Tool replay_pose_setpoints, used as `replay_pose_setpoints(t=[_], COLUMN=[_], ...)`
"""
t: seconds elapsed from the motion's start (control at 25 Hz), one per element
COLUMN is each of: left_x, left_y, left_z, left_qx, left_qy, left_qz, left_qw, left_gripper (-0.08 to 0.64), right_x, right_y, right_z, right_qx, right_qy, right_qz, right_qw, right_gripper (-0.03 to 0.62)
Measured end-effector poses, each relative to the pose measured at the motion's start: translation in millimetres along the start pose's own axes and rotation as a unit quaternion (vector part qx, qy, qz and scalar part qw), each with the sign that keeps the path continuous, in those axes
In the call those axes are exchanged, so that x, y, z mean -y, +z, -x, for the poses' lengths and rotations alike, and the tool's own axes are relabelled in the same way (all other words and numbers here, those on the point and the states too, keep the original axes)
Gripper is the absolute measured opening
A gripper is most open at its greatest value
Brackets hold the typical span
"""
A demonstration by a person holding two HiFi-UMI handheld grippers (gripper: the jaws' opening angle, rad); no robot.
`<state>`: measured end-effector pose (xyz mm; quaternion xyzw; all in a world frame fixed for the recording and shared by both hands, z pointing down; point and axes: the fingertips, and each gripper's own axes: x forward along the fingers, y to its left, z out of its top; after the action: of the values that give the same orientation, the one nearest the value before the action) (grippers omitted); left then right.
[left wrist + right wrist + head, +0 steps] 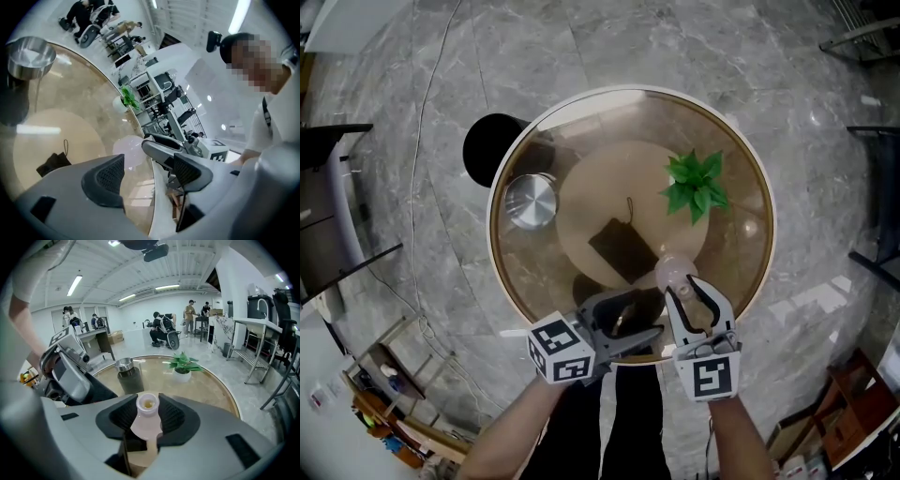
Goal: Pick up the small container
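Note:
The small container [672, 271] is a pale pink bottle with a narrow neck, near the front edge of the round glass table [748, 246]. My right gripper [686, 287] is shut on it. In the right gripper view both pads press on the small container [146, 423] just below its open neck, and it stands upright between them. My left gripper [641, 319] is close to the left of the right one, over the table's front rim. In the left gripper view the left gripper [147, 176] stands open with nothing between its pads, and the bottle [125, 148] lies beyond them.
A steel cup [531, 201] stands on a dark cylinder at the table's left. A green plant [696, 183] in a white pot sits at the back right. A black pouch [622, 246] lies below the glass. A black stool [490, 144] stands outside the rim.

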<state>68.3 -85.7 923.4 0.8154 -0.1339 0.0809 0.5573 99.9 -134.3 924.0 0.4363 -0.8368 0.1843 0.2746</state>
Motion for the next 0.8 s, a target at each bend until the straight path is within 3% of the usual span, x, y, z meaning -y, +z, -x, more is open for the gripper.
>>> replay_pose_setpoints(t=[0.16,0.28,0.44,0.56,0.68,0.8], left_x=[-3.9,-10.7,-11.6,-6.4,-3.3,3.3], left_y=[6.5,11.1,9.2,9.2,14.2,23.1], left_z=[4.3,8.1,5.9,2.8,2.7,4.9], left_qx=[0.031,0.065,0.082,0.108,0.15,0.184], left_qy=[-0.028,-0.045,-0.061,-0.089,-0.116,-0.142], left_qz=[0.064,0.129,0.18,0.23,0.279,0.306], left_qw=[0.9971,0.9885,0.9783,0.9632,0.9413,0.9233], left_gripper=[0.348,0.353,0.377,0.402,0.425,0.431], right_x=[-5.3,-10.1,-18.6,-24.7,-27.4,-30.3], right_y=[10.3,15.3,24.1,33.9,41.4,52.5], right_z=[6.9,13.1,20.8,28.0,34.8,42.2], right_qx=[0.007,0.004,-0.001,0.0,0.002,0.013], right_qy=[0.015,0.026,0.047,0.06,0.065,0.067], right_qz=[0.006,0.003,0.015,0.019,0.02,0.012], right_qw=[1.0,1.0,0.999,0.998,0.998,0.998], right_gripper=[0.15,0.15,0.149,0.149,0.149,0.149])
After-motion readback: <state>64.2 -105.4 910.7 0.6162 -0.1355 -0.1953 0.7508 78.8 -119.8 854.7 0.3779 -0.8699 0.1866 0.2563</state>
